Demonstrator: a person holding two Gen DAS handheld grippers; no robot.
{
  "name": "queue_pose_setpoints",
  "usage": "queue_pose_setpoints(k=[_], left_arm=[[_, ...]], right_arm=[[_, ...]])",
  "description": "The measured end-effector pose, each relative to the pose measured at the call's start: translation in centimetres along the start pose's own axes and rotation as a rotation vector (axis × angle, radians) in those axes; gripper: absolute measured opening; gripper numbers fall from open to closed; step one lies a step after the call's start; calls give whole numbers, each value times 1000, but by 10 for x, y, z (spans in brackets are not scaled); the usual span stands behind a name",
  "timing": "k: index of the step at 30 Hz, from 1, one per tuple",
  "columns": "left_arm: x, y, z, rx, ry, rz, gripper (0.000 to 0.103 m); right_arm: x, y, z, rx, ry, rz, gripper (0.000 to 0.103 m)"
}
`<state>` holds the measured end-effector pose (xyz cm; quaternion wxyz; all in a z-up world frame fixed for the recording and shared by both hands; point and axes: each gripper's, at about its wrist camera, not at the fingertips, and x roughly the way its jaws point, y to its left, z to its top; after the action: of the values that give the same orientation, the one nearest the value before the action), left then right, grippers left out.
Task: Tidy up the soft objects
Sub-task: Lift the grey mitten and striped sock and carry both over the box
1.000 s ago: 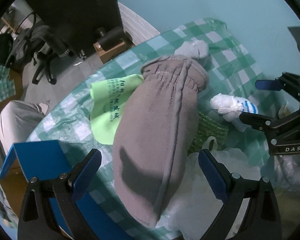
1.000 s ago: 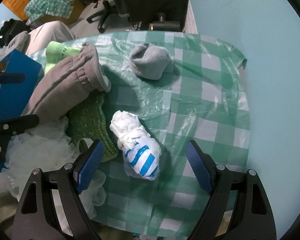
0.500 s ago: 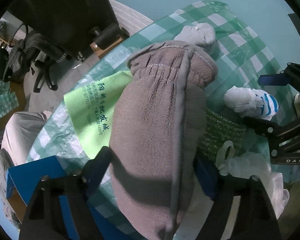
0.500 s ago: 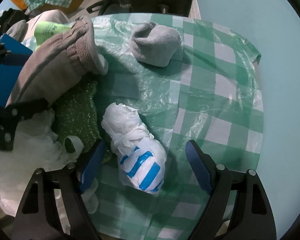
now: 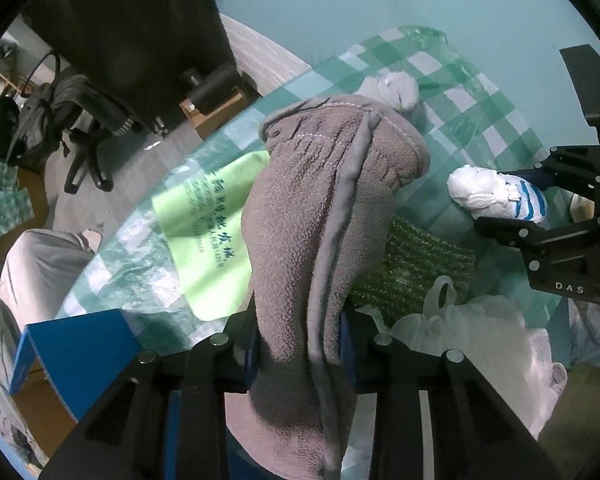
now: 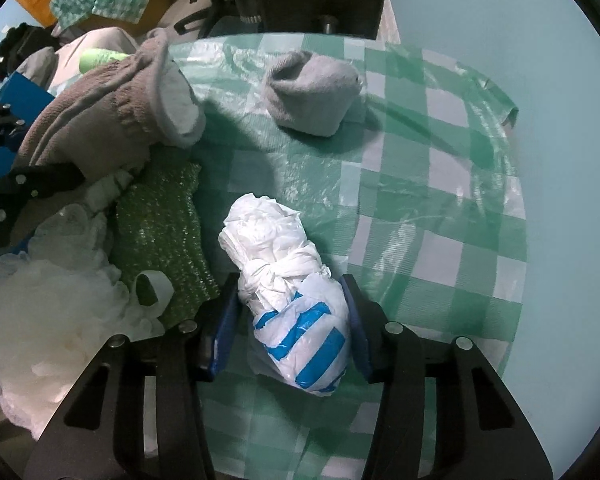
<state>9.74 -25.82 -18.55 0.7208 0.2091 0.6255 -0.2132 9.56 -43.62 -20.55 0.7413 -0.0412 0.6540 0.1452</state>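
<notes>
My left gripper [image 5: 300, 344] is shut on a long grey-brown fleece mitten [image 5: 324, 216], which sticks forward over the green checked tablecloth [image 5: 476, 92]; the mitten also shows in the right wrist view [image 6: 100, 120]. My right gripper [image 6: 288, 328] is shut on a knotted white plastic bag with blue stripes [image 6: 288, 288], also seen in the left wrist view [image 5: 496, 196]. A rolled grey sock [image 6: 312, 92] lies further back on the tablecloth [image 6: 440, 200].
A green knitted cloth [image 6: 160, 236] and crumpled white plastic bags [image 6: 44, 312] lie at the left. A lime-green printed cloth [image 5: 208, 232] and a blue box [image 5: 72, 356] sit beside the mitten. Chairs and clutter stand beyond the table.
Both grippers moved forward and closed: the left on the fleece mitten, the right on the striped plastic bag. Both were open a second ago.
</notes>
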Motion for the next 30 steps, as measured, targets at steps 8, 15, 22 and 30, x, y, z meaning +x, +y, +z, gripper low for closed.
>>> queue_pose_setpoints(k=[8,15,22,30], left_arm=[[-29,11,-7,-3,-66,-23,32],[-55,22,-17,-15,-103,-15,32],[-78,33,-31,-48,-138,-10,32],[-101,48,-52,-96,-168,-2,32]], right_arm=[[-21,-8,-7,9,-23,-3,49],[-44,0,1,3,-57,-5,49],[-63,33,9,-15,-89,3,49],[-91,56,14,-40,-117,15,49]])
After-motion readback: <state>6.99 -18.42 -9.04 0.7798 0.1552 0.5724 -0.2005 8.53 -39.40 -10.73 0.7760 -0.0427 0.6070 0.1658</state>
